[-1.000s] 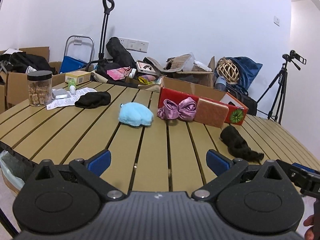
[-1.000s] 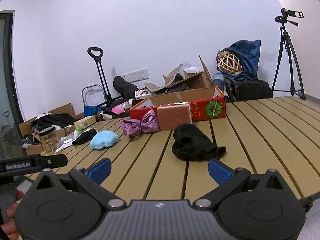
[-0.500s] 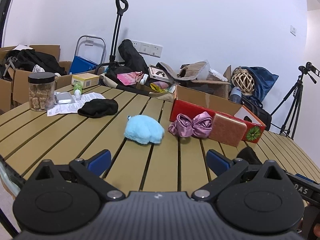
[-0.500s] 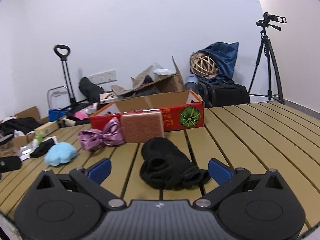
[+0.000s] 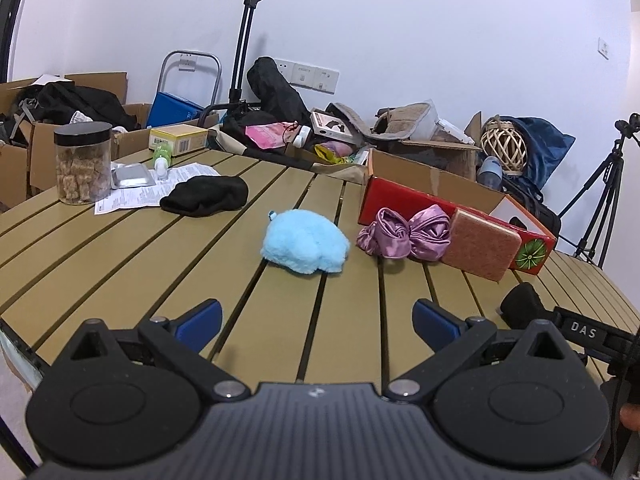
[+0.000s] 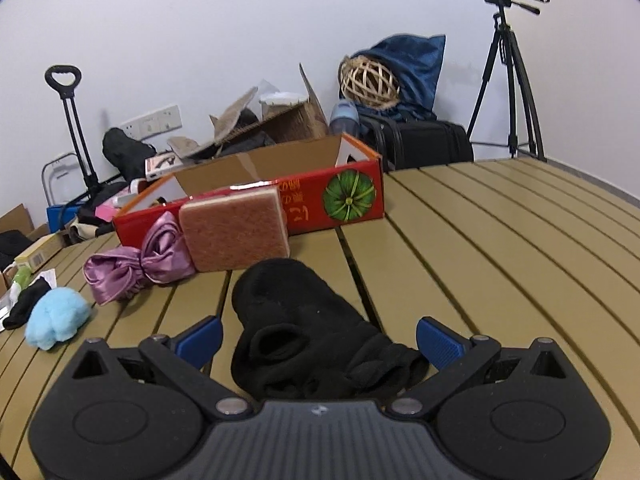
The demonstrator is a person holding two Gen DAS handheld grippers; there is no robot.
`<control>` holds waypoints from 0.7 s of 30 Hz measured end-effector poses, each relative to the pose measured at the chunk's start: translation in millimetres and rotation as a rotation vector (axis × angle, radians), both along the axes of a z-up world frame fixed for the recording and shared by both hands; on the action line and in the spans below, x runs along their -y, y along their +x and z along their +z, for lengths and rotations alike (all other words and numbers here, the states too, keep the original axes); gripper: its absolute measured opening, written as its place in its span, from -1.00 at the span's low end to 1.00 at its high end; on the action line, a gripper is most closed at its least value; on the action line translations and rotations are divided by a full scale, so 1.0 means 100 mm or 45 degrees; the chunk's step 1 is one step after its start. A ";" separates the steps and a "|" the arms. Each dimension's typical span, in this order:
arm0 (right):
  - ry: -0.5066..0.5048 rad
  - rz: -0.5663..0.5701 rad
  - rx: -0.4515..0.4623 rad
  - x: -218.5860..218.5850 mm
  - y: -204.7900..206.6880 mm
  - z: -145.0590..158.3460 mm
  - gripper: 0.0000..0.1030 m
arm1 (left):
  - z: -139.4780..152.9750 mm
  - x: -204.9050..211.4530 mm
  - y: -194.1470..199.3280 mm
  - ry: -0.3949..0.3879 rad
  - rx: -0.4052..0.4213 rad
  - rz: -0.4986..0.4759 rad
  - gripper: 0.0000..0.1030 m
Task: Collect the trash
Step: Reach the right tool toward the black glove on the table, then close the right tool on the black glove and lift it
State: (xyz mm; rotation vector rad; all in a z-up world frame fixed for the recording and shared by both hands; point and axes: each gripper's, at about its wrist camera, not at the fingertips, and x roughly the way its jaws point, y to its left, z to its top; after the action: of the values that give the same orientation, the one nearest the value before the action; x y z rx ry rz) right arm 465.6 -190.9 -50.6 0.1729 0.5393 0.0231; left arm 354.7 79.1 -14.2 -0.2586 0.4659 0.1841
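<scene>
Left claw (image 5: 316, 318), fingers spread wide and empty, above the near edge of the slatted counter (image 5: 120, 256). Ahead of it lies a fluffy light-blue puff (image 5: 305, 245), apart from both blue fingertips (image 5: 200, 318). To the right of the puff, a purple satin bow (image 5: 404, 233) lies against a red cardboard box (image 5: 404, 200), and a pinkish sponge (image 5: 482, 244) leans on the box's front. Farther left on the counter: a black cloth (image 5: 206, 200) resting partly on a printed paper sheet (image 5: 136, 199), a silver blister pack (image 5: 132, 175), a small green bottle (image 5: 162, 159) lying down, a yellow carton (image 5: 178, 138), and a clear jar with a black lid (image 5: 83, 163) holding brown pieces.

Right claw (image 6: 318, 338), fingers likewise spread, not gripping. A crumpled black sock (image 6: 316, 332) lies on the counter (image 6: 500, 248) between its blue fingertips (image 6: 438, 342); whether either fingertip touches the sock cannot be told. Just behind the sock stand the sponge (image 6: 236, 232) and the bow (image 6: 140, 272), with the red box (image 6: 332, 200), open at the top and bearing a green round print, behind them. The blue puff (image 6: 56, 322) lies well to the left. In the left view the sock (image 5: 522, 306) shows at the right edge, partly hidden by the right claw's black body.
</scene>
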 end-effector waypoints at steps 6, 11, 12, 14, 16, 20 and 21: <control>-0.060 0.018 -0.034 -0.10 0.07 -0.05 0.72 | -0.02 -0.01 -0.01 0.015 -0.003 0.007 1.00; -0.056 0.043 -0.061 -0.10 0.09 -0.08 0.35 | -0.03 -0.04 -0.01 0.015 -0.008 0.018 1.00; -0.052 0.047 -0.065 -0.09 0.09 -0.08 0.23 | -0.03 -0.05 -0.01 0.014 -0.009 0.021 1.00; -0.053 0.055 -0.069 -0.09 0.09 -0.08 0.08 | -0.03 -0.06 -0.01 0.015 -0.009 0.026 1.00; -0.066 0.063 -0.066 -0.11 0.08 -0.08 -0.13 | -0.04 -0.07 -0.02 0.016 -0.007 0.029 1.00; -0.084 0.084 -0.055 -0.12 0.06 -0.08 -0.48 | -0.05 -0.09 -0.03 0.017 -0.009 0.033 1.00; -0.087 0.088 -0.052 -0.12 0.05 -0.08 -0.58 | -0.05 -0.09 -0.03 0.016 -0.010 0.033 1.00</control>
State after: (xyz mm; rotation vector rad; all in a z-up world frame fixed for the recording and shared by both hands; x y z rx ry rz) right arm 470.8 -179.2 -58.5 0.0883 0.5860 0.0684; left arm 352.0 88.3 -19.4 -0.2522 0.4694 0.2134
